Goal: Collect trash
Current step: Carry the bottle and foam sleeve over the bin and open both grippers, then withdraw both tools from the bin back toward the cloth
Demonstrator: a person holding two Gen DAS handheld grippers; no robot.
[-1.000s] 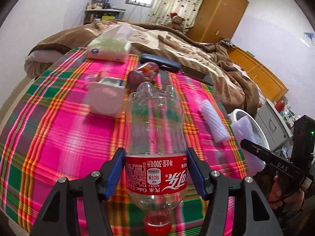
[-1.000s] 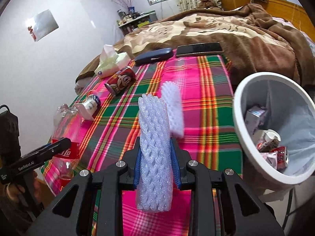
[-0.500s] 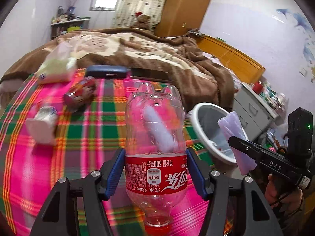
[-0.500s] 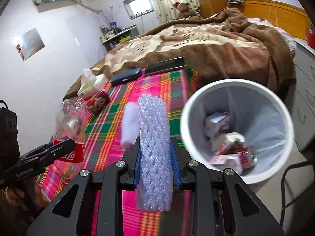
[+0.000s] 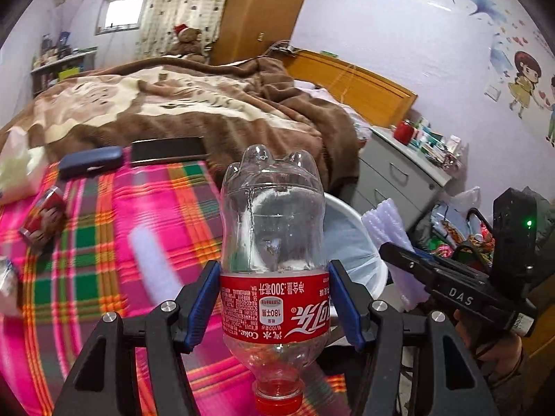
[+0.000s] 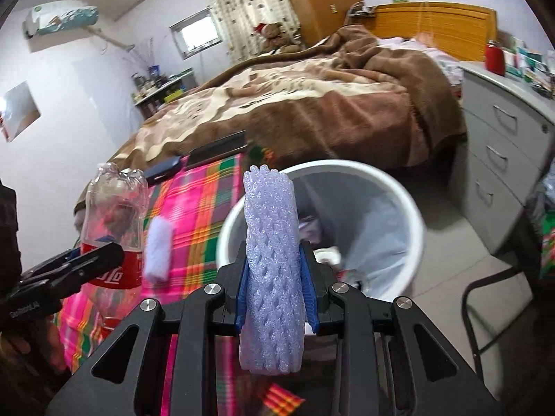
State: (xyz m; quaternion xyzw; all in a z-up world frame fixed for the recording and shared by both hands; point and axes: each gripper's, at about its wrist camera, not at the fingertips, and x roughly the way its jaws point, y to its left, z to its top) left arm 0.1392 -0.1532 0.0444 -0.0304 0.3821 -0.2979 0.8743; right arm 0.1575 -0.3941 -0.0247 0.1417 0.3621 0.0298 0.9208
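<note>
My left gripper [image 5: 274,300] is shut on an empty clear cola bottle [image 5: 274,242] with a red label, held upside down with its red cap toward the camera. My right gripper [image 6: 275,287] is shut on a roll of white foam net [image 6: 270,263], held upright in front of the white trash bin [image 6: 409,215]. The bin [image 5: 360,228] stands on the floor beside the bed and holds cartons and wrappers. A second foam net roll [image 6: 158,251] lies on the plaid blanket [image 5: 104,228]. A red can [image 5: 43,216] lies at the blanket's left.
A dark case [image 5: 90,163] and a black phone [image 5: 166,150] lie at the far edge of the plaid blanket, against a brown quilt [image 5: 180,104]. A grey drawer cabinet [image 6: 503,145] stands right of the bin. A tissue pack [image 5: 14,166] lies at the far left.
Both grippers have swung rightward from over the plaid blanket toward the bin, each keeping its load. The bin now sits straight behind the foam net and behind the bottle.
</note>
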